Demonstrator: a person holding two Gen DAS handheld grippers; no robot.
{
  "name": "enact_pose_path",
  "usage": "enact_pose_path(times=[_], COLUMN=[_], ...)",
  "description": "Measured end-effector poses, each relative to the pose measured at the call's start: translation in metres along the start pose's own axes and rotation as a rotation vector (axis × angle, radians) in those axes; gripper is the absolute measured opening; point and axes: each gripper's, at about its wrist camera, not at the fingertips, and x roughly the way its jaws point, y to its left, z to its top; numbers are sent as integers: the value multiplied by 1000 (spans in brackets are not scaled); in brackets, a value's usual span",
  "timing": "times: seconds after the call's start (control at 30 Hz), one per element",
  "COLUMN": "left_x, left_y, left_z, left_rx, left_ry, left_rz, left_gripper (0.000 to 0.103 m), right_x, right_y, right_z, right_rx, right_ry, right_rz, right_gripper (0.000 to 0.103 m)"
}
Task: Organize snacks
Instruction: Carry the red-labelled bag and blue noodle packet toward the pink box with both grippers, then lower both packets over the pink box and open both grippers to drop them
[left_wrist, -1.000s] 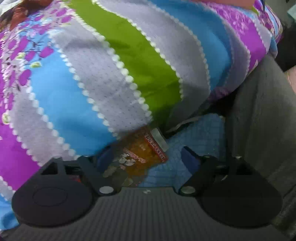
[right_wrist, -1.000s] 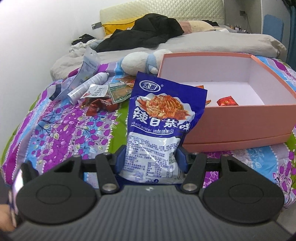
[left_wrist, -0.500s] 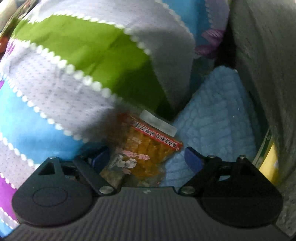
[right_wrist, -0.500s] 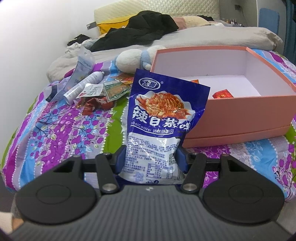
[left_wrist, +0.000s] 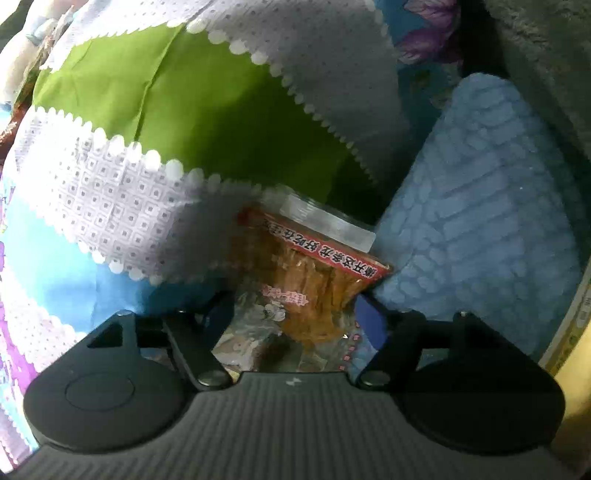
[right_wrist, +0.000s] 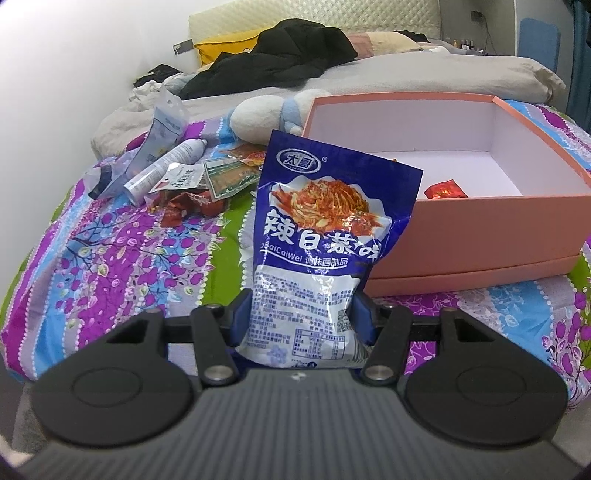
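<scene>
Sitting in pink box (right_wrist: 476, 236): one red snack pkt (right_wrist: 444, 191), rest bare.

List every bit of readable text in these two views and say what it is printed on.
"辣白菜味": big white characters on the blue foil snack bag in the right claw.
"BaiCaiWei 调味面制品": small line under them.
Oval logo at the bag's top and the back-panel print: too small.
Red strip on the orange clear-topped snack pack between the closing left claw: blurred, unreadable.
</scene>
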Motion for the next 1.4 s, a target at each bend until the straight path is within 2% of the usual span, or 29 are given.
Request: enact_pose_path(times=[0.07,0.1,0.17,0.33,0.53,0.73,1.03,1.17,1.2,1.4], left_x=[3,5,9,7,-10,-50,-102,-133,-140,-173], left_y=[-1,1,14,30,48,74,126,130,134,127], left_z=[1,1,7,4,0,1,9,18,18,20], left_rx=[-8,-14,-52,-112,-200,-300,-560,-602,-607,-636], left_ry=[2,11,18,8,-13,-52,-123,-165,-176,-247], left_rz=[-2,-25,-58,-135,-242,-321,-460,-467,-466,-448], left_gripper=[62,51,49,32,27,24,19,18,9,9], right_x=[0,0,0,-1,-3,-7,-18,-26,-28,-43], right_y=[0,0,0,-1,-2,-1,4,4,4,0], right_z=[-1,-1,-1,-2,-3,-3,1,5,6,12], right_rx=[-3,-4,-3,-5,8,3,-7,-14,-14,-8], right_ry=[1,2,3,1,-5,-15,-46,-66,-70,-110], right_rz=[-2,-2,-3,-3,-3,5,-3,-14,-16,-29], right_gripper=[58,58,58,58,58,58,57,57,57,57])
